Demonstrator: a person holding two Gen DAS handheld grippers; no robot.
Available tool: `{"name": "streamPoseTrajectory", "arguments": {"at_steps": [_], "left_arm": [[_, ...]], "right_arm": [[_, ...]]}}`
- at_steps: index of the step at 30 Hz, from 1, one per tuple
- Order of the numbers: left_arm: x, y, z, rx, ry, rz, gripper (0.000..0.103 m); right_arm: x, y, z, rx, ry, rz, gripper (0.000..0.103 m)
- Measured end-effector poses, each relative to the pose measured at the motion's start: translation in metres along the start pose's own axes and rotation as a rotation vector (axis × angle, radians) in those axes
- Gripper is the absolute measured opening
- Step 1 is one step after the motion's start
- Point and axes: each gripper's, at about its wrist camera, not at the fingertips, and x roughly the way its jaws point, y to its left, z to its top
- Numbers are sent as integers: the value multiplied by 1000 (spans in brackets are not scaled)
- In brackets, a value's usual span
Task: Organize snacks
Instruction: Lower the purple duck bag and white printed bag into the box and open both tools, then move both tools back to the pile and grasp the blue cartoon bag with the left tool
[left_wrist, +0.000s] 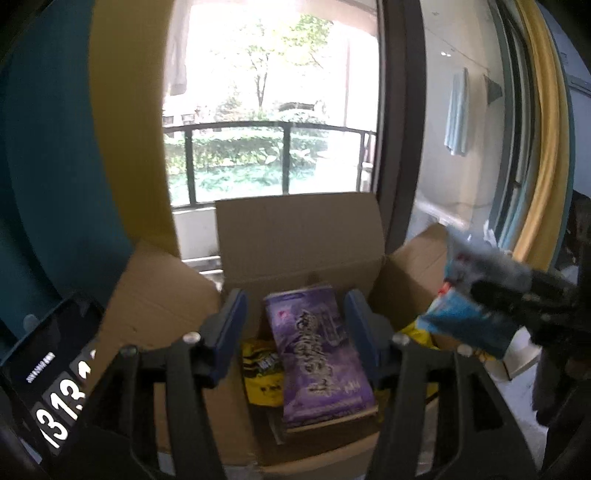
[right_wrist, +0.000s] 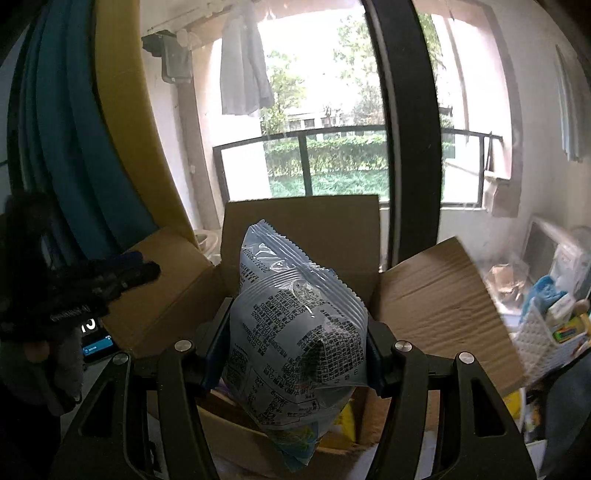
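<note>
An open cardboard box (left_wrist: 295, 243) stands in front of a window. Inside lie a purple snack pack (left_wrist: 319, 354) and a yellow-black packet (left_wrist: 260, 373). My left gripper (left_wrist: 295, 325) is open and empty just above the box, its blue fingers either side of the purple pack. My right gripper (right_wrist: 295, 339) is shut on a pale blue snack bag (right_wrist: 295, 332) and holds it upright above the same box (right_wrist: 303, 221). That bag and gripper show blurred at the right of the left wrist view (left_wrist: 469, 314).
A phone with a clock display (left_wrist: 48, 376) leans left of the box. Box flaps stick out left and right (right_wrist: 443, 302). A white basket with small items (right_wrist: 554, 332) stands at the right. Window frame and balcony railing lie behind.
</note>
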Motion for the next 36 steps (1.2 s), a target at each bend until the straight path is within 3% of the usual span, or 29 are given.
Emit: {"name": "streamPoseTrajectory", "arguments": {"at_steps": [9,14,17,18,25,36], "left_arm": [[-31,29,11,-60,-81,51,58],[-35,45,16,-107,-84,55,60],[-37,49,18,-113,-87,56,61],[-38,50,19,-118,-92,55,61],[-38,51,18,-133,-89,39,63],[-60,28,14,-119,-84,-33,64]], "right_arm": [[31,36,1,-25,60,99,64],[47,54,10,8,82,175,65],[56,57,20,27,68,203,75],[58,58,21,18,70,192,80],[49,55,15,8,95,118,81],[-11,51,4,15,83,60,81]]}}
